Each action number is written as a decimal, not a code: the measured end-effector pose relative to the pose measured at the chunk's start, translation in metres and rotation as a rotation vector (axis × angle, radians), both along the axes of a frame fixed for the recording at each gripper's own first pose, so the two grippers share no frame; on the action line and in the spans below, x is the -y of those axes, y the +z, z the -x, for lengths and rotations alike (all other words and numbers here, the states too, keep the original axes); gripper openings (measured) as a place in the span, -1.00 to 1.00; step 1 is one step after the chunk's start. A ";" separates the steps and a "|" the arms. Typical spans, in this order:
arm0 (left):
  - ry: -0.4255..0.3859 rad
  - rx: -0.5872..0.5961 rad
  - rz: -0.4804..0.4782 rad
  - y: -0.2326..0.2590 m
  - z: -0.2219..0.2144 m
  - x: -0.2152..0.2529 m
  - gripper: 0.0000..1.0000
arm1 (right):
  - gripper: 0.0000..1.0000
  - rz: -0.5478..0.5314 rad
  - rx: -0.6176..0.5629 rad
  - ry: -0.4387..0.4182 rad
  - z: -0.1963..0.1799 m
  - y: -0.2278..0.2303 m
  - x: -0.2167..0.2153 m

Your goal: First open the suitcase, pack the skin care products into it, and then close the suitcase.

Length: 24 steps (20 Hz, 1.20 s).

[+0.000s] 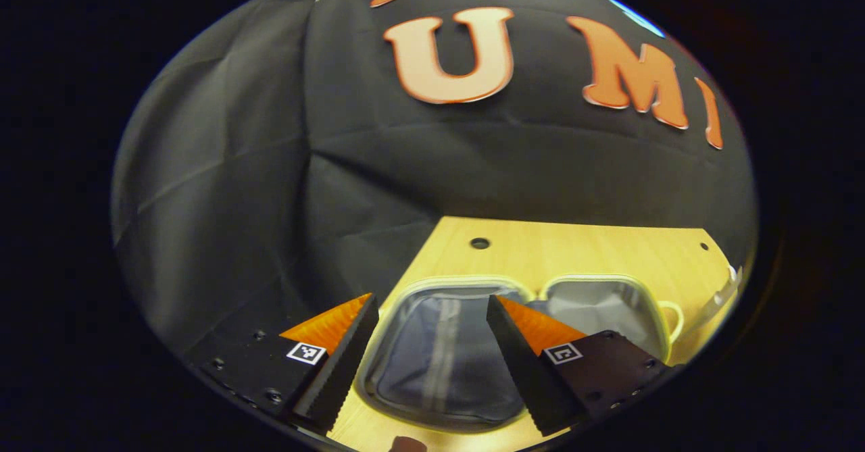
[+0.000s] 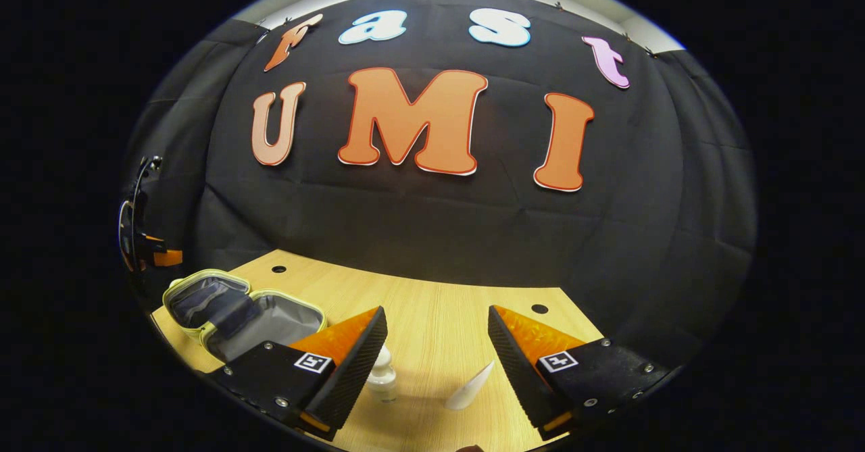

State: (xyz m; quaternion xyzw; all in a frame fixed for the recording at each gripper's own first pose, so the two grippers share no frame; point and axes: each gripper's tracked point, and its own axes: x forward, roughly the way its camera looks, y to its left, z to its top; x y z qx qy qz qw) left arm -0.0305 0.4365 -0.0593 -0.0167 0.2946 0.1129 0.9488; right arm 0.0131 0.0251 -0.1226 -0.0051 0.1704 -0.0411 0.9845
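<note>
Hovering with its fingers spread and nothing between them, the right gripper (image 2: 432, 364) looks down on two skin care products on the desk (image 2: 432, 317): a small white bottle (image 2: 382, 376) standing upright just beside its left finger, and a white tube (image 2: 470, 388) lying tilted near its right finger. The suitcase (image 2: 236, 317), a small pale-rimmed case, already lies open well off to that gripper's left. The left gripper (image 1: 432, 350), also spread and empty, hangs right over the open halves (image 1: 439, 364), so the right hand looks nearer the products for the pick.
</note>
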 end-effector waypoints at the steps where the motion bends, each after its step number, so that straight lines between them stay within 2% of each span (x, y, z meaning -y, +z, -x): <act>1: -0.029 0.032 -0.015 0.021 0.003 0.006 0.99 | 0.92 -0.002 -0.002 0.004 0.001 -0.001 0.003; 6: -0.186 0.204 -0.043 0.110 0.019 0.059 1.00 | 0.92 -0.013 0.023 0.004 0.006 -0.004 0.017; 9: -0.263 0.285 -0.036 0.151 0.019 0.120 0.98 | 0.92 -0.019 0.034 0.001 0.011 -0.005 0.027; 11: -0.321 0.328 -0.013 0.158 0.015 0.160 0.98 | 0.92 -0.028 0.049 -0.003 0.013 -0.004 0.033; 13: -0.386 0.336 0.001 0.161 0.020 0.197 1.00 | 0.92 -0.035 0.048 -0.007 0.017 -0.007 0.039; 17: -0.505 0.278 0.042 0.133 0.029 0.267 1.00 | 0.92 -0.053 0.016 -0.024 0.024 -0.020 0.050; 24: -0.606 0.115 0.110 0.077 0.045 0.334 0.99 | 0.92 -0.064 -0.047 -0.009 0.035 -0.043 0.057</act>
